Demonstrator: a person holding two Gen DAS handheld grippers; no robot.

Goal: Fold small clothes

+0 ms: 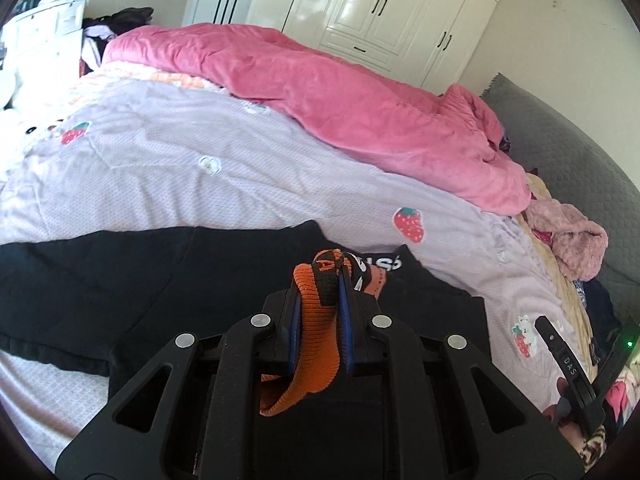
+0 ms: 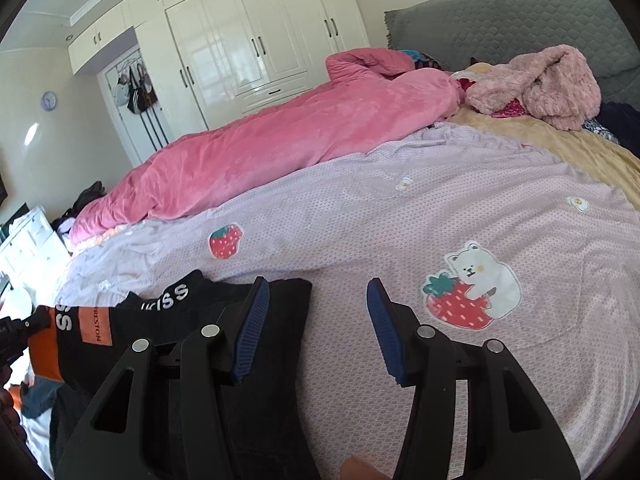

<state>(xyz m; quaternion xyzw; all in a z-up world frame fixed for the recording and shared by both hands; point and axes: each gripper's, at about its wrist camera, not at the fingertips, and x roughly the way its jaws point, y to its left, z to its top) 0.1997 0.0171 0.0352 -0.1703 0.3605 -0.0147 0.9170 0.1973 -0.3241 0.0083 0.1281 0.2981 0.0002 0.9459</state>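
**Left claw pinches the orange cuff; right claw open over the bed**

My left claw (image 1: 320,312) is closed tight on the orange-and-black knit cuff (image 1: 316,332) of a small black garment (image 1: 132,280). Ribbed orange fabric is squeezed between the blue pads (image 1: 347,320) and hangs down below them toward the camera. The top of the cuff bunches up above the fingertips, w/ black lettering partly visible.

The black garment lies spread on the lilac strawberry-print sheet (image 1: 240,184) of the bed, mostly to the left of the claw in the left wrist view. White letters and an orange patch (image 2: 93,330) show on it; the patch text is partly readable, the rest cut off.

My right claw (image 2: 316,332) stands open, nothing between its pads. Its left finger (image 2: 250,332) is over the black garment's edge; can't tell if it touches. Its right finger (image 2: 386,340) is over bare sheet, near the bear-and-strawberry print (image 2: 476,284).

A pink duvet (image 1: 340,100) is piled along the far side of the bed, w/ a fluffy pink garment (image 2: 540,84) by the grey headboard (image 2: 520,20).
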